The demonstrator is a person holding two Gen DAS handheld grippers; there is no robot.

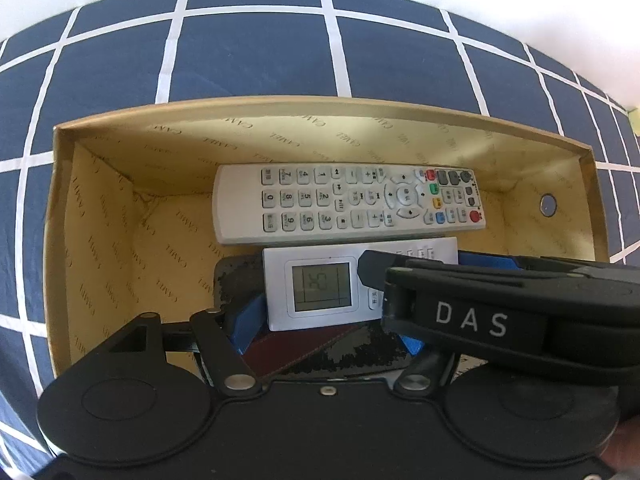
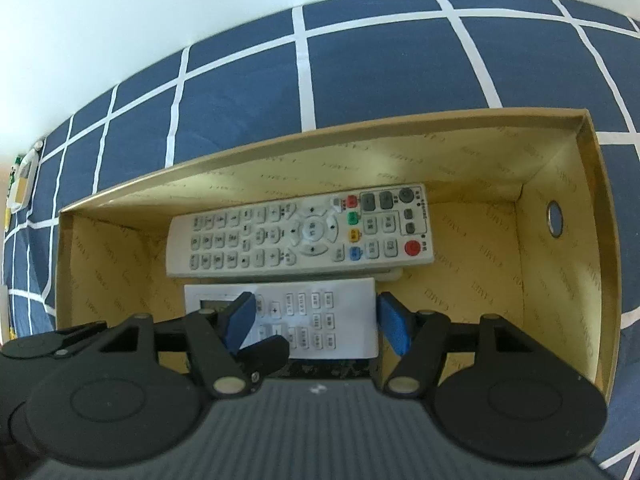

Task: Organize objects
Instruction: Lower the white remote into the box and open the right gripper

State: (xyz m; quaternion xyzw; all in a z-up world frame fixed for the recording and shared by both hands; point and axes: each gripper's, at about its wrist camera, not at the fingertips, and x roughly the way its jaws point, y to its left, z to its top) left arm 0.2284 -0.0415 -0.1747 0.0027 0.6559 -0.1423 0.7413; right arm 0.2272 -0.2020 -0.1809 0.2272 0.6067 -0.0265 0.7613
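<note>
An open tan cardboard box (image 1: 100, 216) (image 2: 568, 248) sits on a blue checked cloth. A long grey TV remote (image 1: 348, 200) (image 2: 300, 232) lies along its far wall. A white air-conditioner remote with a display (image 1: 320, 286) (image 2: 320, 316) lies nearer, over a dark flat item and a maroon wallet (image 1: 296, 346). My left gripper (image 1: 332, 320) is open around the display end of the white remote. My right gripper (image 2: 316, 320) is open, its blue pads either side of the remote's button end. The right gripper's black arm crosses the left wrist view (image 1: 500, 312).
The box's right wall has a round metal-ringed hole (image 1: 548, 205) (image 2: 554, 218). Blue cloth with white grid lines (image 1: 260, 52) (image 2: 380, 64) surrounds the box. Small objects lie at the cloth's far left edge (image 2: 22, 180). A white wall stands behind.
</note>
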